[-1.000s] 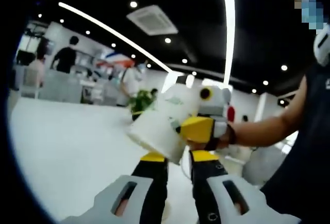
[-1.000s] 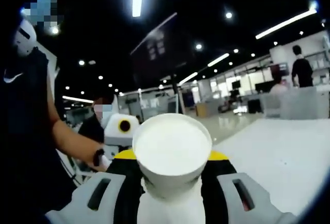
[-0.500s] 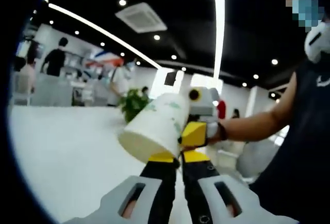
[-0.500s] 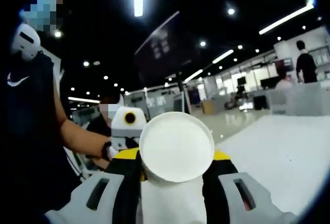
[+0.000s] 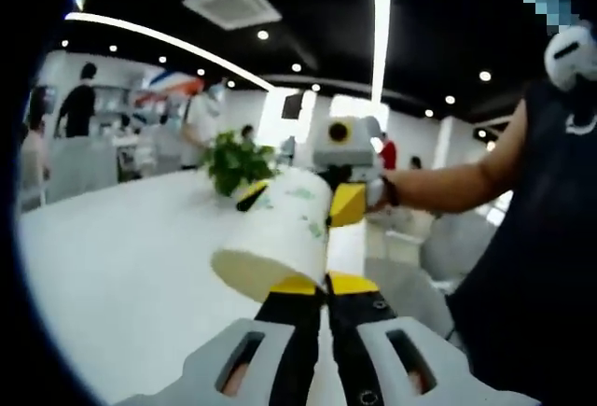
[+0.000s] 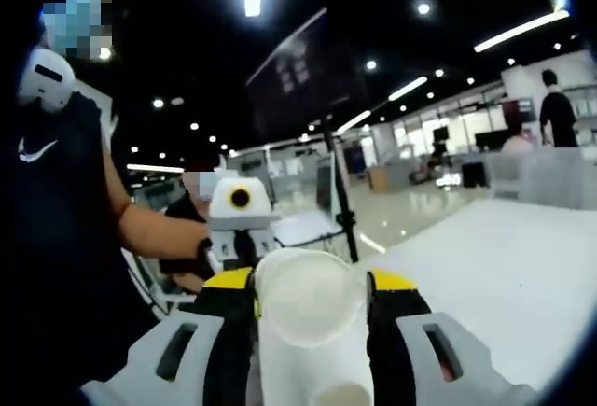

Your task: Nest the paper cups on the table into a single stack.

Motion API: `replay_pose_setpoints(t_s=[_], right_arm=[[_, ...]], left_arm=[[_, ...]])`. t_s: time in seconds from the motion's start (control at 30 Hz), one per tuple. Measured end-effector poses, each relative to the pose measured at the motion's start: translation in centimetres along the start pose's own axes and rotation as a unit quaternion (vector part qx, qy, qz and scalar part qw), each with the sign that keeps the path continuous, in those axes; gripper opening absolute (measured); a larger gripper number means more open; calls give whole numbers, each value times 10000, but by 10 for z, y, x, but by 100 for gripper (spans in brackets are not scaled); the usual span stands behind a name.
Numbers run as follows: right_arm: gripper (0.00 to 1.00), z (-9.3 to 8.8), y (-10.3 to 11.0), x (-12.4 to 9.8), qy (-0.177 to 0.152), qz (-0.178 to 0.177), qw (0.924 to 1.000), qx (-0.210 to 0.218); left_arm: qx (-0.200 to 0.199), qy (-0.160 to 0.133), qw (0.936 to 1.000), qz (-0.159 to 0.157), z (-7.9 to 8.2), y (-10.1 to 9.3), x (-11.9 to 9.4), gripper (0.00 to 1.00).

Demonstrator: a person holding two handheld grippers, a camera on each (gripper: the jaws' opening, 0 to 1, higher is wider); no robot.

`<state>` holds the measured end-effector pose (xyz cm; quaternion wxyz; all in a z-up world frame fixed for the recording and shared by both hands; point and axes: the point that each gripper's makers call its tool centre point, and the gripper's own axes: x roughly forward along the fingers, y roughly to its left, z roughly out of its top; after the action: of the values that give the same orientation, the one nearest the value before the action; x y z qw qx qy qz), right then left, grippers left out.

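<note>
Centrally in the left gripper view, the left gripper (image 5: 311, 285) pinches a white cup (image 5: 275, 243) by its rim, jaws nearly together; the right gripper (image 5: 340, 203) touches its far end, over the white bench (image 5: 112, 275).

Low centre in the right gripper view, the right gripper (image 6: 310, 292) clamps a cup (image 6: 308, 336). To nest well, line up both cups' axes, then push gently.

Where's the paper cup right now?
In the left gripper view the paper cup is held off the white table, above that view's own jaws, with the right gripper at its far end.
</note>
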<state>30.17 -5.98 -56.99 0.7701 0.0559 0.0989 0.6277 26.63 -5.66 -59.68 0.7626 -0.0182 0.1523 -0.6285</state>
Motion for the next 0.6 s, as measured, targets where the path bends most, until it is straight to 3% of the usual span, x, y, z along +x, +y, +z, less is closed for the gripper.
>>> replay_pose_setpoints(t_s=[0.27, 0.6], right_arm=[[40, -1, -2, -4, -103, -24, 9998, 151], [39, -3, -2, -8, -232, -73, 9994, 243]], left_arm=[[39, -46, 10000, 39, 4, 2, -2, 0], [-170, -428, 9989, 93, 19, 5, -8, 2]])
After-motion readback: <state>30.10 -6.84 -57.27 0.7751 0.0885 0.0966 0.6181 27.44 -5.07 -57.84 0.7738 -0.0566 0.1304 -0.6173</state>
